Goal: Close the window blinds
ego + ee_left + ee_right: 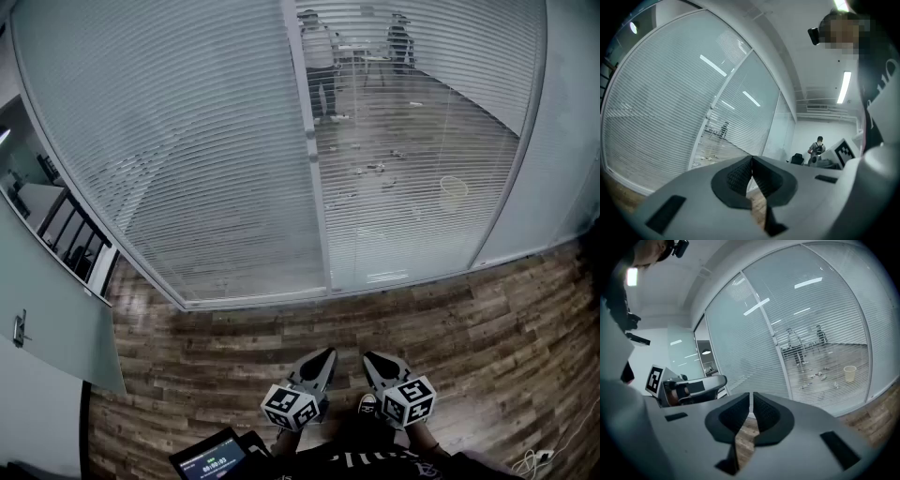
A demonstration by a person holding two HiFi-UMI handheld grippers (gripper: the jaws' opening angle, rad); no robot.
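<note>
Down by the person's waist the left gripper (319, 361) and right gripper (377, 366) both sit pinched narrow, empty, above the wood floor (469, 319). Well ahead hang the blinds (412, 141), the right panel's slats open enough to show the room beyond. I see no clear cord or knob. Nipping the thin slats themselves could kink them.
</note>
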